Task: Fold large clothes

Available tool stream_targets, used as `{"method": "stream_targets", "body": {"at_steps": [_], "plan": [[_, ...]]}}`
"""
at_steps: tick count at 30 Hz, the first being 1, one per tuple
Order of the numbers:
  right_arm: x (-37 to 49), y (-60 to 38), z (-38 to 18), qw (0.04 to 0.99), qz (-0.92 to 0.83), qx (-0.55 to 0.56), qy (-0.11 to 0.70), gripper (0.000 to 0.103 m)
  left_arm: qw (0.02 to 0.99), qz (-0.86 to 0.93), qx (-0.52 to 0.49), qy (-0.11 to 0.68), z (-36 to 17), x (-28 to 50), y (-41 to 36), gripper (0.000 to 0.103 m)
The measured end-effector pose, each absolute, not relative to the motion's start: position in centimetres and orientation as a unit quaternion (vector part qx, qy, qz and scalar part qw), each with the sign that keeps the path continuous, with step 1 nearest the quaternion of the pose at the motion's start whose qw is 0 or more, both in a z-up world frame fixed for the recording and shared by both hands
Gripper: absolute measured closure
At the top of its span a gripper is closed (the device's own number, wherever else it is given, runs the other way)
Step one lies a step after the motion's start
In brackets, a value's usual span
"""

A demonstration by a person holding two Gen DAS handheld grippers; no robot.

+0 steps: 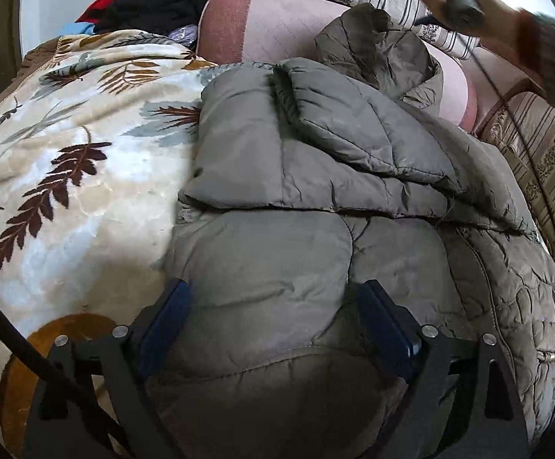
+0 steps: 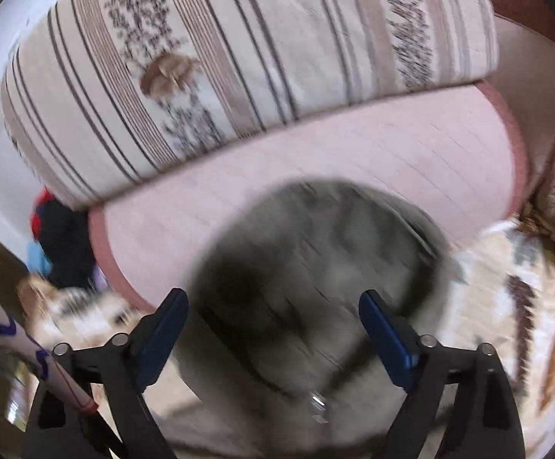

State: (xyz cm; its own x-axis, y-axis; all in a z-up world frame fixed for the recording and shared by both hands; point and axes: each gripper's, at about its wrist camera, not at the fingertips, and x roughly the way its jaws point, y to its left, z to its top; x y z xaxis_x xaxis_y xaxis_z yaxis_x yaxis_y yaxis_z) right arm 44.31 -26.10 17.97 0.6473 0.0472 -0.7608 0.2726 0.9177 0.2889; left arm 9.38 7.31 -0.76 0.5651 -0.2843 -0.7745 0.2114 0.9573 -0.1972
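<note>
Jacket [image 1: 315, 191] lies on the blanket [image 1: 67, 172], cushion [image 1: 269, 26] behind it.

No readable text, label, brand, number or sign anywhere in either view. Only leaf and flower patterns on the blanket [image 1: 67, 176] beside the padded jacket [image 1: 315, 199] and on the striped cushion [image 2: 239, 57] behind it; right wrist view too blurred for fine print.

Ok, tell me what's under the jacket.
The jacket lies on the leaf-print blanket, and its far end rests on a pink cushion. What lies beneath its middle is covered and can't be seen.
</note>
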Motion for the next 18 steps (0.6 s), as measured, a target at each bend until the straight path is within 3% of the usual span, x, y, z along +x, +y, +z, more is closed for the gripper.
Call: {"method": "stream_targets", "body": {"at_steps": [7, 8, 9, 10, 11, 12, 18], "plan": [[49.0, -24.7, 14.1, 0.870, -0.079, 0.206, 0.441, 0.011, 0.881, -0.146, -0.040, 0.448, -1.1, 9.5, 7.1, 0.008], [49.3, -24.7, 13.6, 0.868, -0.090, 0.199, 0.447, 0.020, 0.881, -0.146, -0.039, 0.448, -1.1, 9.6, 7.0, 0.008], [49.5, -24.7, 13.1, 0.864, -0.102, 0.190, 0.456, 0.041, 0.881, -0.146, -0.039, 0.449, -1.1, 9.6, 7.0, 0.008], [49.4, -24.9, 12.7, 0.861, -0.100, 0.189, 0.462, 0.055, 0.881, -0.146, -0.039, 0.449, -1.1, 9.6, 7.0, 0.008], [49.2, -25.0, 12.6, 0.858, -0.093, 0.191, 0.468, 0.082, 0.881, -0.146, -0.039, 0.449, -1.1, 9.6, 7.0, 0.008], [48.7, -25.0, 12.9, 0.859, -0.089, 0.188, 0.467, 0.089, 0.881, -0.146, -0.039, 0.449, -1.1, 9.6, 7.0, 0.008], [42.1, -23.3, 17.6, 0.887, -0.080, 0.125, 0.438, 0.094, 0.881, -0.142, -0.035, 0.450, -0.9, 9.5, 6.9, 0.008]]}}
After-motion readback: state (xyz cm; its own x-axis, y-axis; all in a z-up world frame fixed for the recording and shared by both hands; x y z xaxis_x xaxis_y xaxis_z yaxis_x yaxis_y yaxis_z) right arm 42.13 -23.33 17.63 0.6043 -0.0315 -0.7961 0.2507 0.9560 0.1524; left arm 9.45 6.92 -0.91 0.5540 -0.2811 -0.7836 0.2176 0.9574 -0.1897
